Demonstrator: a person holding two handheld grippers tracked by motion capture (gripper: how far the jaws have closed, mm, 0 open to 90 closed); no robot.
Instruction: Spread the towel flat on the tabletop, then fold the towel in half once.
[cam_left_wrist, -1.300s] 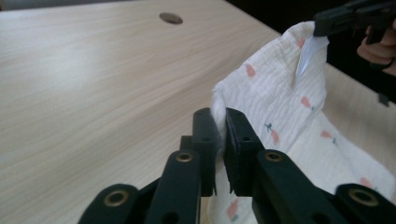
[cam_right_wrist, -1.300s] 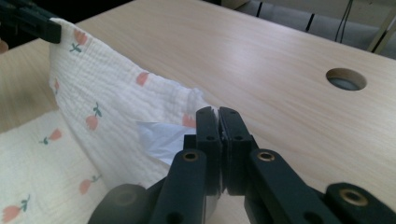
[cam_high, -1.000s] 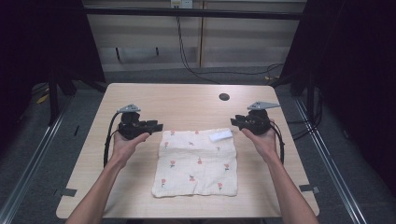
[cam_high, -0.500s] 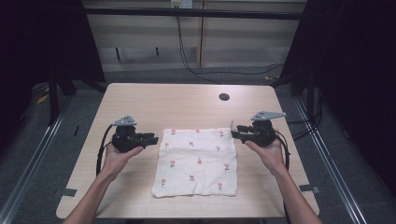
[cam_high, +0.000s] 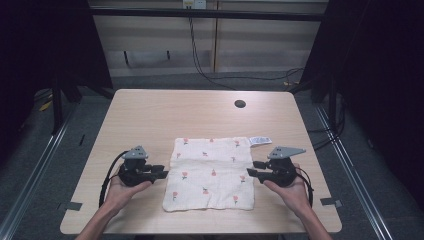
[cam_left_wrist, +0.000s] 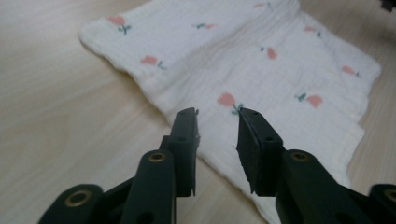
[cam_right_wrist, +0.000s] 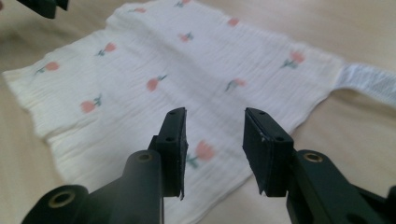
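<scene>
Both grippers, left (cam_high: 161, 173) and right (cam_high: 252, 169), I hold unclenched and empty, the left's jaws having just widened, flanking the cloth's (cam_high: 210, 172) side edges for a symmetric pinch.

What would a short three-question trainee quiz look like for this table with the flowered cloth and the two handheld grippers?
1. True or false: the left gripper is clamped on the white cotton cloth with pink flower print.
2. Multiple choice: the white care label sticks out from which corner of the cloth in the high view? A near left, B far right, C near right.
3. Fill in: the right gripper points toward the cloth's ____ edge.

Key: 1 false, its jaws stand apart with nothing gripped. 2 B. 3 right.
</scene>
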